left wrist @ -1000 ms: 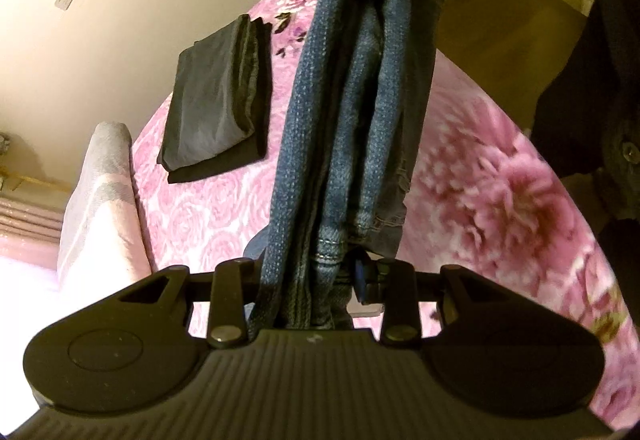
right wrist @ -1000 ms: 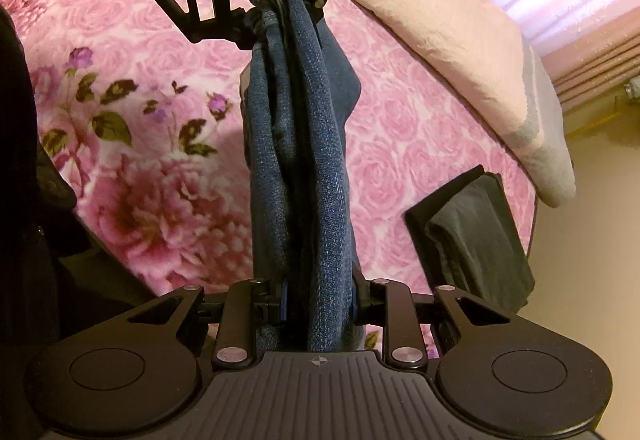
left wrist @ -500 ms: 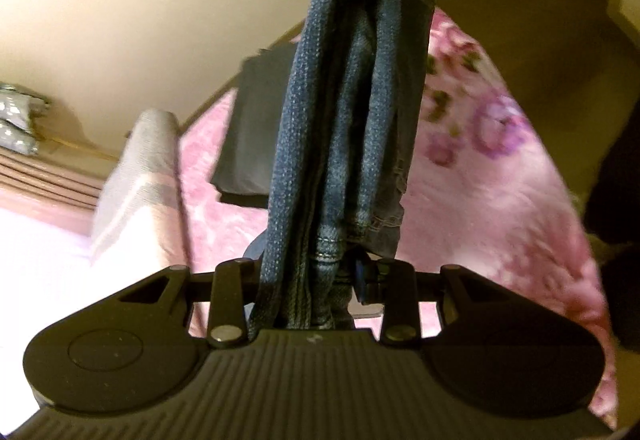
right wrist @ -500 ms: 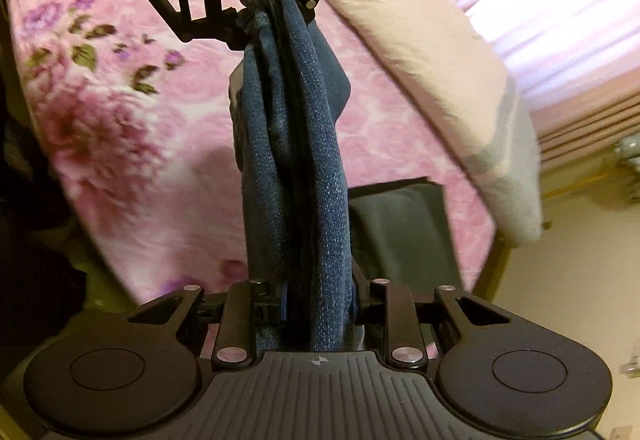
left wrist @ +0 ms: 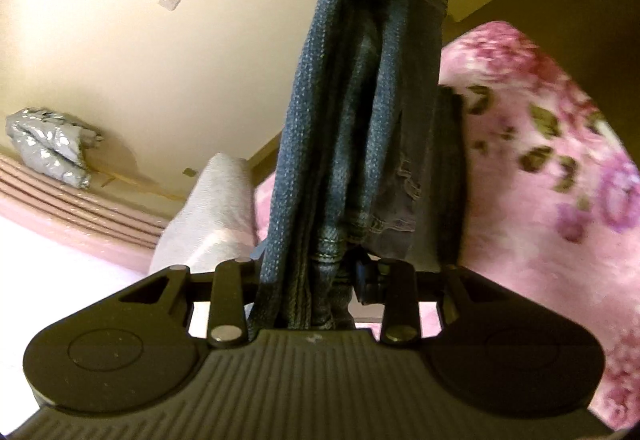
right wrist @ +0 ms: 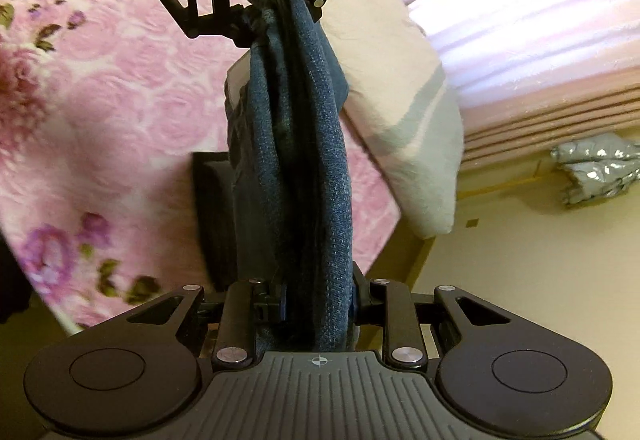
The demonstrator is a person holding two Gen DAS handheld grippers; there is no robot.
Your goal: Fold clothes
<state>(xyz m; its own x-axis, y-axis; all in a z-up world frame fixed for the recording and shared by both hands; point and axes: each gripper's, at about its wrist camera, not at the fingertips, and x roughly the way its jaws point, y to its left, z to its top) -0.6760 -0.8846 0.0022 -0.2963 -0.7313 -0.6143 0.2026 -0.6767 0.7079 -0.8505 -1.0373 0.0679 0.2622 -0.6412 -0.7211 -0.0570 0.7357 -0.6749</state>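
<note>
While we carry the folded jeans (left wrist: 352,112) strung taut between both grippers, each set of jaws clenched on one end, the dark folded stack (right wrist: 212,216) on the bed (right wrist: 120,88) lies directly beneath their long axis.

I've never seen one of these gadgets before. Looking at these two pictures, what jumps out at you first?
A thick bundle of blue jeans stretches up the middle of both views, clamped between the left claw and the right claw. Beneath it lies a pink flowered bedspread, with a dark folded garment on it behind the denim. A pale pillow sits at the bed's far edge.
</note>
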